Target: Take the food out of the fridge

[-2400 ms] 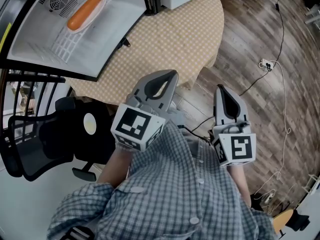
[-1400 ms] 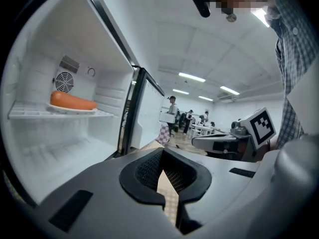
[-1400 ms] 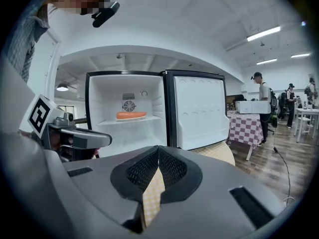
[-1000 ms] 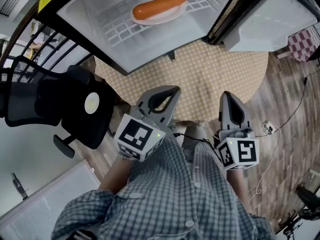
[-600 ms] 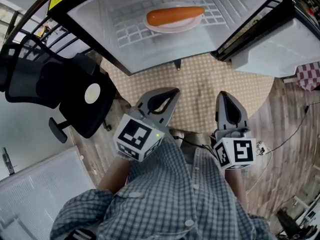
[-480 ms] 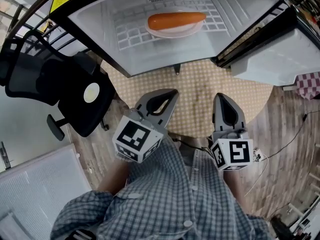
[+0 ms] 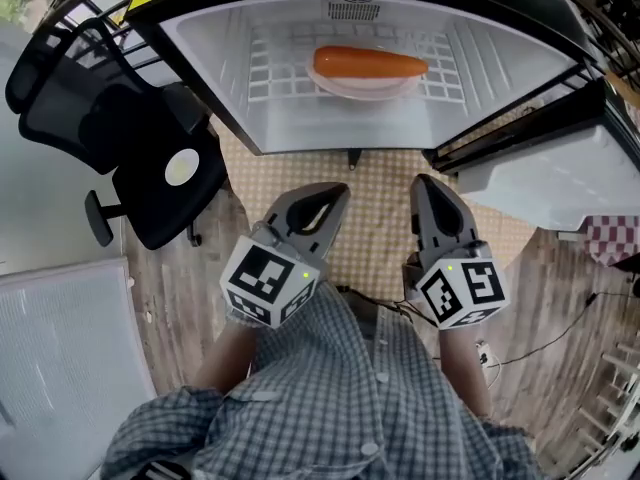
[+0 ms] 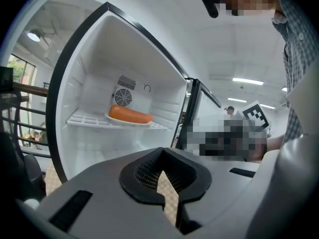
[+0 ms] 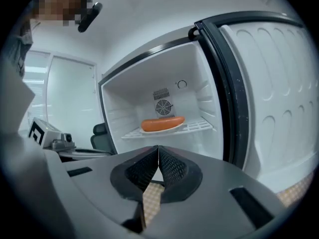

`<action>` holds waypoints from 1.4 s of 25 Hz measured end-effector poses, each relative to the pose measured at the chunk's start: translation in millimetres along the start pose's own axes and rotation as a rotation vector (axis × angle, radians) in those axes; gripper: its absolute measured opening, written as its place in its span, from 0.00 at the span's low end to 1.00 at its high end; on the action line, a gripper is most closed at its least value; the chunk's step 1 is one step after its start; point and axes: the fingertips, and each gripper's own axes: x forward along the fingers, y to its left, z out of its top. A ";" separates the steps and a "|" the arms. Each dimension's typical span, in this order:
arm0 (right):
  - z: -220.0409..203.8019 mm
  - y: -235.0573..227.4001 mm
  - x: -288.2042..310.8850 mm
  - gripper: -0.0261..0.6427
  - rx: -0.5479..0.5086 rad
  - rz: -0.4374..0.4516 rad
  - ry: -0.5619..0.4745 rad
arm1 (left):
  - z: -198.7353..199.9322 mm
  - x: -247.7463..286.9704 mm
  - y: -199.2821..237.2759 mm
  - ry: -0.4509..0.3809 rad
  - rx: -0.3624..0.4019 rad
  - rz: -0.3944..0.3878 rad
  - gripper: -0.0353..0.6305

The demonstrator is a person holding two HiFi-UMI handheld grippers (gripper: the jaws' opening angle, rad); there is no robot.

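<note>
Fridge door open. Sausage on plate, on the fridge's shelf, toward its back wall. Left gripper and right gripper clenched empty, outside the fridge. Risk: arriving unopened, knocking sausage off plate; round, probably slippery.

Sausage on plate in open fridge
</note>
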 end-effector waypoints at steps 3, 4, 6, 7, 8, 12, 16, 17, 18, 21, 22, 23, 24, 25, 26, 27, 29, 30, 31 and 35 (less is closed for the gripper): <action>4.3 6.0 15.0 0.06 0.066 0.095 -0.006 | 0.9 -1.5 -0.2 -0.007 -0.004 0.044 0.05; 4.5 8.1 20.2 0.06 0.096 0.122 -0.004 | 0.9 -2.4 -0.5 -0.009 -0.005 0.057 0.05; 4.1 10.1 30.7 0.06 0.160 0.158 -0.005 | 1.1 -4.9 -1.5 -0.014 -0.007 0.081 0.05; 4.1 9.5 36.2 0.06 0.187 0.165 -0.010 | 1.2 -6.2 -1.8 -0.017 -0.009 0.093 0.05; 4.3 8.0 41.9 0.06 0.212 0.165 -0.015 | 1.3 -7.7 -1.9 -0.019 -0.010 0.106 0.05; 2.9 2.0 65.6 0.06 0.358 0.173 -0.015 | 0.0 -14.0 -1.2 -0.017 -0.006 0.156 0.05; 3.1 -5.1 82.2 0.06 0.549 0.204 -0.022 | -0.8 -18.5 0.2 -0.024 -0.008 0.190 0.05; 3.7 -6.1 86.0 0.06 0.583 0.209 -0.025 | -1.7 -18.7 0.8 -0.023 -0.012 0.195 0.05; 4.5 -6.9 89.8 0.06 0.607 0.212 -0.025 | -2.7 -18.5 1.2 -0.022 -0.016 0.198 0.05; 8.2 -6.9 100.5 0.06 0.664 0.221 -0.031 | -3.3 -16.8 0.8 -0.026 -0.026 0.195 0.05; 10.6 -5.9 104.4 0.06 0.685 0.229 -0.041 | -3.0 -16.4 1.0 -0.028 -0.027 0.193 0.05; 13.1 -5.5 108.4 0.06 0.705 0.234 -0.052 | -2.8 -16.2 1.7 -0.031 -0.030 0.191 0.05; 15.5 -5.6 112.2 0.07 0.723 0.237 -0.062 | -2.7 -16.0 2.9 -0.033 -0.033 0.191 0.05; 17.2 -5.9 115.5 0.12 0.742 0.236 -0.068 | -2.4 -15.9 4.3 -0.036 -0.036 0.191 0.05; 18.4 -6.4 118.1 0.14 0.756 0.232 -0.071 | -2.1 -15.9 5.8 -0.039 -0.038 0.192 0.05; 19.3 -7.1 120.3 0.15 0.766 0.228 -0.072 | -1.6 -16.0 7.3 -0.041 -0.040 0.194 0.05; 20.9 -7.7 124.2 0.15 0.783 0.224 -0.078 | -0.8 -16.6 10.0 -0.045 -0.044 0.196 0.05; 21.4 -8.0 125.8 0.15 0.792 0.221 -0.080 | -0.8 -17.1 11.1 -0.045 -0.048 0.197 0.05; 21.7 -8.1 127.4 0.15 0.799 0.219 -0.081 | -1.0 -17.7 12.1 -0.044 -0.052 0.198 0.05; 21.1 -12.2 131.2 0.15 0.828 0.198 -0.084 | 0.0 -19.6 19.8 -0.058 -0.079 0.220 0.05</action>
